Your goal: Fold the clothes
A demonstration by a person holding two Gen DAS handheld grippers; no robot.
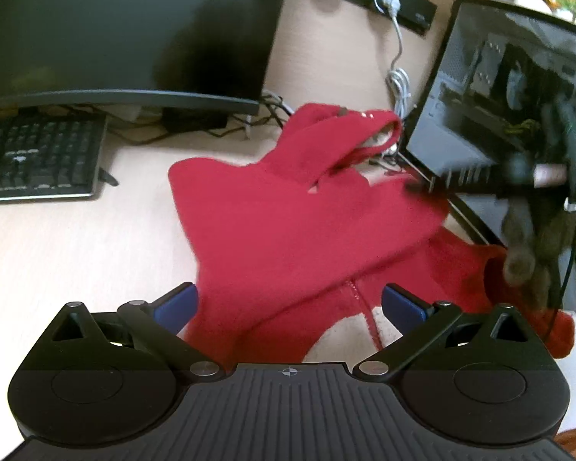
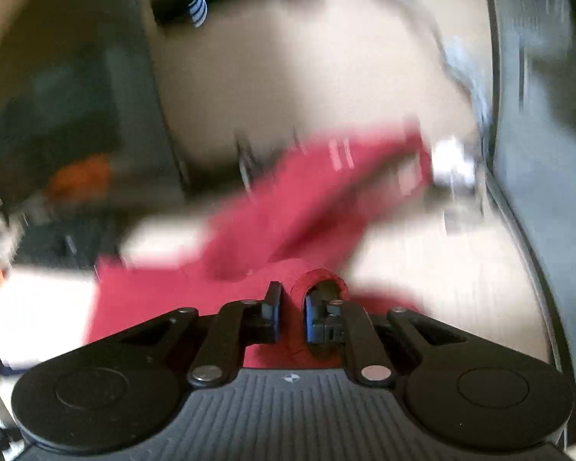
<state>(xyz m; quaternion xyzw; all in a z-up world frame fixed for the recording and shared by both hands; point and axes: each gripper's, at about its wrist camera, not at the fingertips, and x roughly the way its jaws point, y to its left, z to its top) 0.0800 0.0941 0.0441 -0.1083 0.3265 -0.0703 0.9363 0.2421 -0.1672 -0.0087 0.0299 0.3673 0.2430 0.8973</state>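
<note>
**Two grippers, one red hoodie mid-fold**

Nearest, the right gripper (image 2: pixel 292 317) has its fingers pinched almost together on a cuff-like roll of the red hoodie (image 2: pixel 288 207), probably to carry that part across the body. The left gripper (image 1: pixel 288 301) hangs spread wide with nothing between its blue pads (image 1: pixel 176 301), apparently ready to take an edge. Beyond it the hoodie (image 1: pixel 288 223) sprawls on the pale desk (image 1: pixel 57 253), hood toward the monitor (image 1: pixel 126 27) and computer case (image 1: pixel 499 88)
</note>
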